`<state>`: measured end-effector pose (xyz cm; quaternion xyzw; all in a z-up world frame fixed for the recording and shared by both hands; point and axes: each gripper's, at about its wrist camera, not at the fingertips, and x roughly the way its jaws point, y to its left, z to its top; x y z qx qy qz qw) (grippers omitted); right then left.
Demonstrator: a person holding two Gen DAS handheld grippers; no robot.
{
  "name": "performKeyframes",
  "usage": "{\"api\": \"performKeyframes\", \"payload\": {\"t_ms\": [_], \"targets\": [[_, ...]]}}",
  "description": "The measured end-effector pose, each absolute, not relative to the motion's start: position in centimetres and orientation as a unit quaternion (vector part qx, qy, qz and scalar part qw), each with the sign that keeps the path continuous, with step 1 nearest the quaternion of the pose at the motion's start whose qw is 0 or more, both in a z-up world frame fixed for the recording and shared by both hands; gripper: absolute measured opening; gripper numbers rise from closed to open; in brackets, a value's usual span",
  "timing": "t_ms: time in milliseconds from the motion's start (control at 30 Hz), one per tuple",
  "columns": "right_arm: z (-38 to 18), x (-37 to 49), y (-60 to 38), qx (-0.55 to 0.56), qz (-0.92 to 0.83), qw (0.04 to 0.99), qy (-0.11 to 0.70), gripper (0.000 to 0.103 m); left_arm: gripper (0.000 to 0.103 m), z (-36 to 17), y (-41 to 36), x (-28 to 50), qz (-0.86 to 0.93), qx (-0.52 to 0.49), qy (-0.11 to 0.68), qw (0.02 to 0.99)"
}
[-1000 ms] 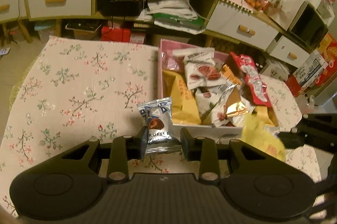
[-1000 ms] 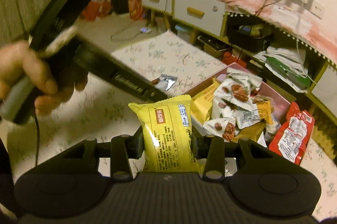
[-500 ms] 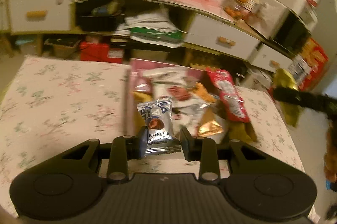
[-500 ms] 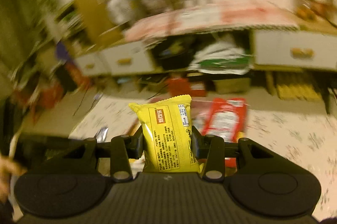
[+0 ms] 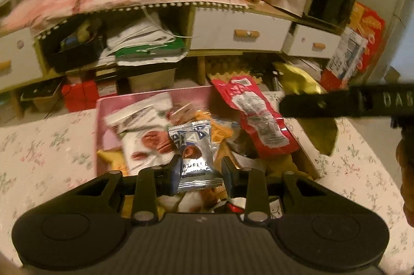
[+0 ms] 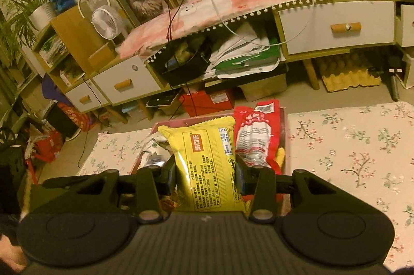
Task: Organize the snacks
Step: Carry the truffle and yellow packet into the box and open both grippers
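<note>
Floral tablecloth [image 6: 362, 145] (pink box [image 5: 99, 120] atop), cluttered sideboard [image 6: 333, 16] behind.

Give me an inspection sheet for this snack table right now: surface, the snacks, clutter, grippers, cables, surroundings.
Surface: floral tablecloth, bare beside the box.
Job's things: pink box crowded with packets; red packet leaning over its far rim.
Clutter: nothing seen loose on the cloth.
Grippers: left gripper shut on silver truffle packet over the box; right gripper shut on yellow packet.
Cables: white cable and dark cable draped over the sideboard.
Surroundings: drawer sideboard, small fan, papers, egg tray.
</note>
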<state>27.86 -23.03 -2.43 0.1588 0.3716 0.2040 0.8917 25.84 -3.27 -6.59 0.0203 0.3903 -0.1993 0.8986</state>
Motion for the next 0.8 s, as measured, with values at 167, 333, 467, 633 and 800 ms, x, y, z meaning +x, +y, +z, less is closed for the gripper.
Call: {"api": "performKeyframes", "payload": {"t_ms": [167, 333, 467, 633, 800], "targets": [[-2.8, 29.2, -22.2, 0.159, 0.204, 0.891, 0.372, 0.039, 0.039, -7.7, -4.9, 26.1, -0.204, 0.065, 0.386, 0.897], [-2.9, 30.1, -21.5, 0.147, 0.204, 0.894, 0.371, 0.039, 0.056, -7.7, -4.9, 26.2, -0.209, 0.075, 0.383, 0.896], [-2.9, 31.1, -20.9, 0.140, 0.207, 0.895, 0.369, 0.039, 0.064, -7.3, -4.2, 25.9, -0.206, 0.082, 0.371, 0.902], [-3.3, 32.1, -19.2, 0.123, 0.223, 0.895, 0.366, 0.039, 0.064, -7.9, -3.9, 25.8, -0.206, 0.095, 0.372, 0.900], [-4.0, 32.8, -18.1, 0.115, 0.237, 0.892, 0.366, 0.039, 0.064, -6.8, -2.7, 25.9, -0.215, 0.062, 0.370, 0.902]]}}
